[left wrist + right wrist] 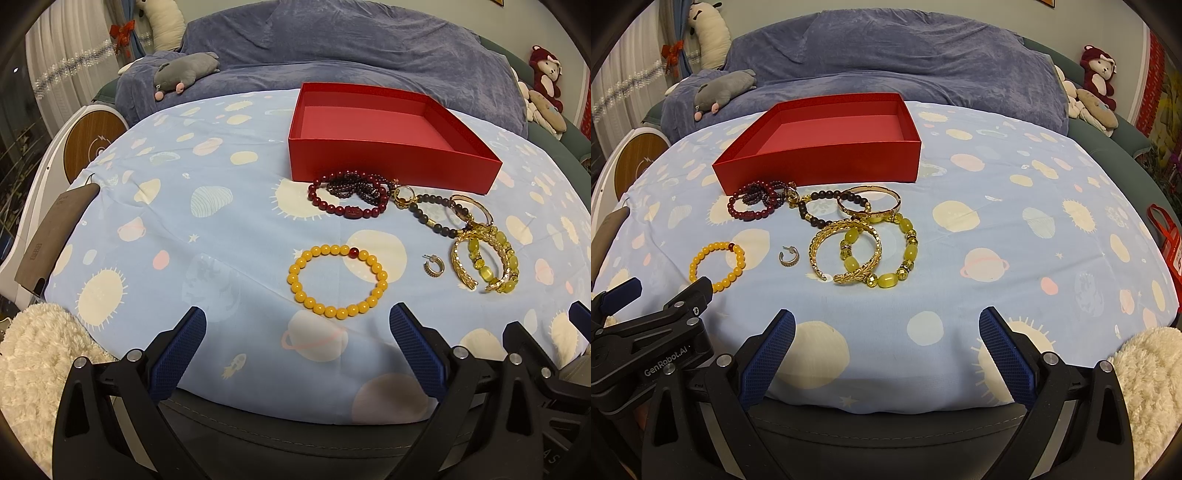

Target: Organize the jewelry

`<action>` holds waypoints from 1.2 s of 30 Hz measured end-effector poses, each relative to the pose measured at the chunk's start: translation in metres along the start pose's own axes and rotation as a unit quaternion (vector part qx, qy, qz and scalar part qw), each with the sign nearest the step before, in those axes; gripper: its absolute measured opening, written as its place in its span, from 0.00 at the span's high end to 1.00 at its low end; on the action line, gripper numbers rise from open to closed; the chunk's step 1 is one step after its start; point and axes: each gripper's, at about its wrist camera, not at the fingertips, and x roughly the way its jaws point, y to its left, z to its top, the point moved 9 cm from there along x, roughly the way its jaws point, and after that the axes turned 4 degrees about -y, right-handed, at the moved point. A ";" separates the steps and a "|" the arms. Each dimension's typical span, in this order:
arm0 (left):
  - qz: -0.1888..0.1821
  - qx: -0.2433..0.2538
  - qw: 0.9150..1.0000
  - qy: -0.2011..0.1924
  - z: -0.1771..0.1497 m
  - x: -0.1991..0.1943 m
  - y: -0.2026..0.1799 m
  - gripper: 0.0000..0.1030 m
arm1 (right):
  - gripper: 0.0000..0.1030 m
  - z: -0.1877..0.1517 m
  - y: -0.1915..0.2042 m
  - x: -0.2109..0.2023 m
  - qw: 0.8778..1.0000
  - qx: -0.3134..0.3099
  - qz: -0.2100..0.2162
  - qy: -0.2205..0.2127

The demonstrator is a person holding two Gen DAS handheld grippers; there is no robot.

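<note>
We work over a bed covered by a pale blue planet-print sheet [184,229], with a rumpled blue blanket [894,55] and plush toys behind. The open red box [391,136] sits toward the far edge of the sheet; its near wall hides part of its floor, and what we see of the inside holds nothing. Just in front of it the dark red bead strands [351,194] tangle so that we cannot count them. Beside them the black bead bracelet [816,208], gold bangle [870,203], gold cuff [846,251] and green stone bracelet [882,254] overlap. The small hoop earring [434,266] and yellow bead bracelet [338,278] lie apart, nearer us. Our left gripper [295,347] and right gripper [886,347] both hover spread wide at the near edge, holding nothing and touching no jewelry.
</note>
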 end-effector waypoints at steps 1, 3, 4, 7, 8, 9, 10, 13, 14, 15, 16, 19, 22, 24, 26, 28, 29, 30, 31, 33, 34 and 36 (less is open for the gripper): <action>0.000 0.000 1.000 0.000 0.000 0.000 0.000 0.08 | 0.07 0.001 -0.001 0.000 1.000 0.000 0.000 0.000; 0.000 0.000 1.000 0.000 -0.001 0.000 -0.001 0.08 | 0.07 0.000 0.000 0.000 1.000 0.000 0.000 0.000; 0.000 0.000 1.000 0.000 0.000 0.000 0.000 0.08 | 0.07 0.000 0.000 0.000 1.000 0.000 0.000 0.000; 0.000 0.000 1.000 0.000 -0.001 0.000 -0.001 0.08 | 0.07 0.000 0.000 0.000 1.000 0.000 0.000 -0.001; 0.000 0.000 1.000 0.000 -0.001 0.000 -0.001 0.08 | 0.07 0.000 0.000 0.000 1.000 0.000 0.000 -0.001; -0.001 0.000 1.000 -0.001 0.000 0.000 0.000 0.08 | 0.07 0.000 -0.001 0.000 1.000 0.000 0.001 -0.001; -0.001 0.000 1.000 -0.002 0.000 -0.003 -0.001 0.08 | 0.07 0.000 0.000 0.000 1.000 0.000 0.001 -0.001; -0.001 -0.001 1.000 -0.005 0.001 -0.004 0.000 0.08 | 0.07 0.001 0.000 -0.002 1.000 0.000 0.003 -0.002; -0.002 -0.001 1.000 -0.004 0.001 -0.004 0.000 0.08 | 0.07 0.001 0.001 -0.002 1.000 0.000 0.002 -0.002; -0.002 -0.001 1.000 -0.004 0.000 -0.005 0.000 0.08 | 0.07 0.001 0.001 -0.002 1.000 -0.001 0.001 -0.001; -0.002 -0.002 1.000 -0.004 0.001 -0.005 0.000 0.08 | 0.07 0.001 0.001 -0.003 1.000 0.000 0.002 -0.002; -0.002 -0.001 1.000 -0.004 0.001 -0.006 0.000 0.08 | 0.07 0.002 0.000 -0.003 1.000 0.000 0.002 -0.003; -0.002 -0.001 1.000 -0.004 0.001 -0.006 0.000 0.08 | 0.07 0.002 0.001 -0.003 1.000 0.000 0.001 -0.003; -0.002 -0.001 1.000 -0.004 0.001 -0.005 0.000 0.08 | 0.07 0.002 0.000 -0.003 1.000 0.000 0.002 -0.003; -0.002 -0.001 1.000 -0.004 0.000 -0.005 0.000 0.08 | 0.07 0.002 0.000 -0.003 1.000 0.000 0.002 -0.003; -0.002 -0.001 1.000 -0.004 0.001 -0.005 0.000 0.08 | 0.07 0.002 0.000 -0.003 1.000 0.000 0.002 -0.003; -0.002 -0.001 1.000 -0.004 0.000 -0.005 0.000 0.08 | 0.07 0.002 0.000 -0.003 1.000 0.000 0.002 -0.003; -0.002 -0.001 1.000 -0.003 0.001 -0.005 0.000 0.08 | 0.07 0.002 0.000 -0.003 1.000 0.000 0.002 -0.004; -0.002 -0.001 1.000 -0.003 0.000 -0.006 0.000 0.08 | 0.07 0.002 0.000 -0.003 1.000 0.000 0.002 -0.003; -0.002 -0.001 1.000 -0.004 0.000 -0.006 -0.001 0.08 | 0.07 0.002 0.000 -0.003 1.000 0.000 0.002 -0.003; -0.002 -0.001 1.000 -0.004 0.000 -0.006 -0.001 0.08 | 0.07 0.002 0.000 -0.003 1.000 0.000 0.001 -0.003; -0.002 -0.001 1.000 -0.004 0.000 -0.006 0.000 0.08 | 0.07 0.003 0.000 -0.004 1.000 0.000 0.002 -0.004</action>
